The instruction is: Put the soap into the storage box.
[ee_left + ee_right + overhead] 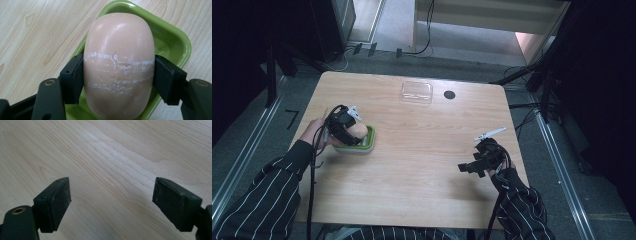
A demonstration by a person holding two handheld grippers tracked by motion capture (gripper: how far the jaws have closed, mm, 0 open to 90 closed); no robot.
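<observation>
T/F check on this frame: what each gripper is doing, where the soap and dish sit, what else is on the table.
1. The left gripper is shut on the pink soap bar. True.
2. The soap bar is over the green soap dish. True.
3. The right gripper holds the clear plastic lid. False: its jaws stand open over bare table, nothing between them.
4. The clear plastic lid lies at the far edge of the table, beside a round black hole. True.
5. The green soap dish is on the person's right side. False: it is at the left, under the left gripper.
</observation>
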